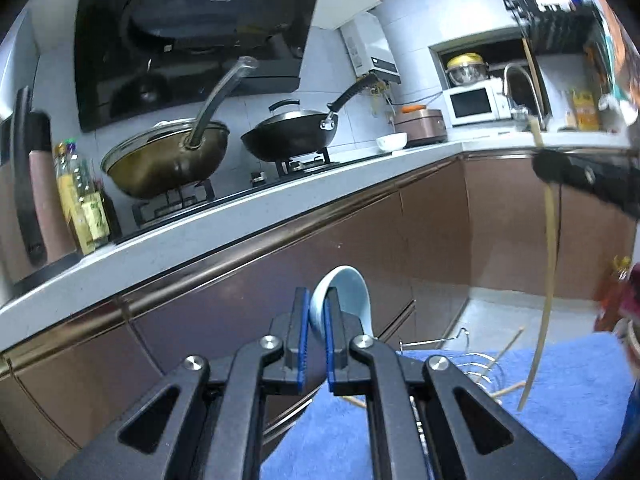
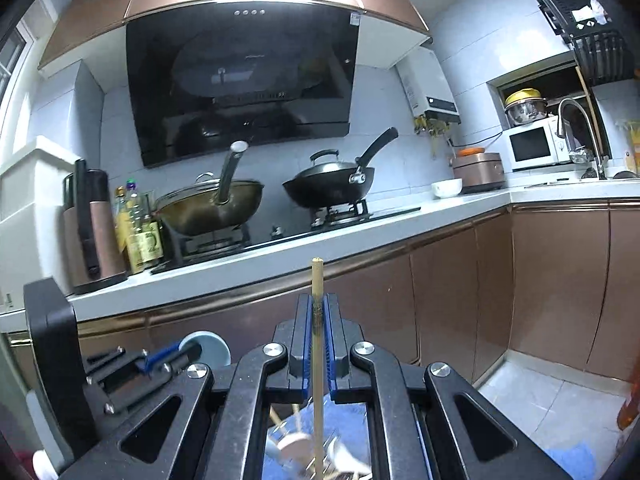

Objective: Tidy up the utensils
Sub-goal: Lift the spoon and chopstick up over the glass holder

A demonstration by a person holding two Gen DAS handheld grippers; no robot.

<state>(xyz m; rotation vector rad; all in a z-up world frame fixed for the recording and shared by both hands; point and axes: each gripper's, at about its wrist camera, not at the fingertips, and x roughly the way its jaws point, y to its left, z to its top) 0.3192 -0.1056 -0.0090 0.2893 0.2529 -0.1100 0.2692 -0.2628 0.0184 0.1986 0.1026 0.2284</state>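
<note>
My left gripper [image 1: 317, 312] is shut on a light blue ceramic spoon [image 1: 344, 300], held up in the air with its bowl above the fingers. My right gripper [image 2: 318, 316] is shut on a bamboo chopstick [image 2: 317, 360] that stands upright between the pads. In the left wrist view the right gripper [image 1: 560, 168] shows at the right edge with the chopstick [image 1: 550, 280] hanging down from it. In the right wrist view the left gripper [image 2: 168, 360] and spoon [image 2: 212, 346] show at lower left. A wire utensil rack [image 1: 472, 364] and more chopsticks [image 1: 508, 348] lie on a blue towel [image 1: 560, 400] below.
Ahead is a kitchen counter [image 2: 360, 232] with two woks [image 2: 212, 208] on a gas stove, oil bottles [image 2: 140, 232], a white bowl [image 2: 446, 188], a rice cooker [image 2: 478, 168], a microwave [image 2: 532, 148] and a faucet [image 2: 580, 128]. Brown cabinets stand below.
</note>
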